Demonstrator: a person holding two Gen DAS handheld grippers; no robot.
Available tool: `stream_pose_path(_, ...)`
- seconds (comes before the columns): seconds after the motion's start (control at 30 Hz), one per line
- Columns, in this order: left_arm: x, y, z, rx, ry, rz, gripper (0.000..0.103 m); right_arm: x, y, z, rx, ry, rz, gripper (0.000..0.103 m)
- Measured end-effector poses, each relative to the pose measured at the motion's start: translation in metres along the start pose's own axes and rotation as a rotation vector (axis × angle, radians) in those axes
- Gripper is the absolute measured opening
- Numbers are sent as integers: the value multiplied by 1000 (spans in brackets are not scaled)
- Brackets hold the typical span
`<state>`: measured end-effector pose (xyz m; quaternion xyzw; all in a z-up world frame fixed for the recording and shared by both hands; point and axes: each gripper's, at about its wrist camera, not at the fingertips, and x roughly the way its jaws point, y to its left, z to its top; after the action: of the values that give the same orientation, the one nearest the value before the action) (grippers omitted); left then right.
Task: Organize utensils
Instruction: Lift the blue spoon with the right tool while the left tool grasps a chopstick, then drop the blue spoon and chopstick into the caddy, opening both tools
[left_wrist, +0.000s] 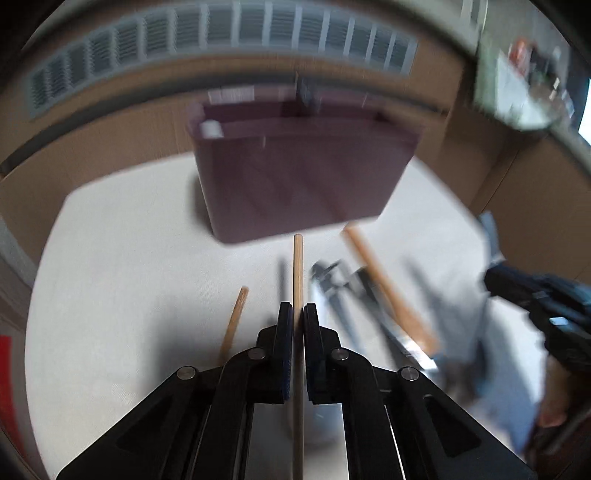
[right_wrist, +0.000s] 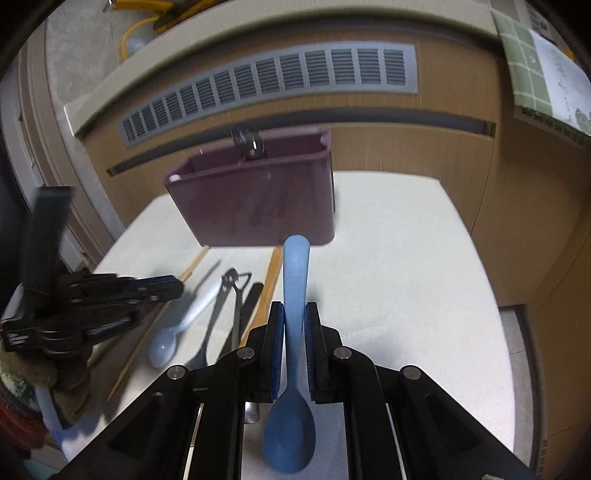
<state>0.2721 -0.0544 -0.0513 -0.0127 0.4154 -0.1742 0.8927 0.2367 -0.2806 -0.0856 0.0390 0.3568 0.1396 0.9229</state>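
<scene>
- Blue spoon (right_wrist: 293, 332): pinched by its handle between the pads of the right gripper (right_wrist: 294, 314). Bowl toward the camera, handle tip pointing at the near wall of the holder. It appears lifted clear of the table.
- Wooden chopstick (left_wrist: 298, 280): clamped between the pressed-together pads of the left gripper (left_wrist: 298, 314), its far end reaching toward the holder's base.
- Maroon utensil holder (right_wrist: 258, 206): stands at the far side of the white table (right_wrist: 406, 277), divided into compartments. A metal item (right_wrist: 251, 142) already stands in a far compartment, and a small white tip shows at its left end; the blur prevents naming either.
- Loose utensils on the table, left of the right gripper: a white plastic spoon (right_wrist: 177, 332), dark metal pieces (right_wrist: 229, 302), a wooden-handled tool (right_wrist: 271, 280) and a second chopstick (left_wrist: 234, 321).
- Step in hand, as judged: both grippers are loaded and in transit to the holder; several items are not yet sorted.
- Next move calls for: raising each piece above the rim, tilting it upright, and releasing over the correct compartment, one gripper at a time to avoid a clash at the opening.
</scene>
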Motion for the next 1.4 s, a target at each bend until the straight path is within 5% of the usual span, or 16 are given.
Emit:
stream_pose_path(0.3,-81,3,5,-99,-248,-91,6,-27,10,11,-8,-68,-5,9)
stream_pose_path(0.53,-92,14,2,-198,-394,-91,6,-40,19,21,-38,-110,-40,9)
stream_pose_path(0.63,-104,11,30,-187,-459,-104,6,-49,19,43,-42,-150,-48,9)
stream_pose_path(0.87,-144,3,120,-105,-855,-101,6,-107,26,151,-97,-426,-72,9)
stream_pose_path(1.0,-108,22,138,-191,-875,-76,6,-85,19,185,-88,-437,-68,9)
stream_pose_path(1.17,-59,44,138,-307,-885,-9,6,-29,8,188,-64,-359,-41,9)
stream_pose_path(1.4,-13,33,135,-279,-886,99,6,22,8,182,-70,-300,-35,9)
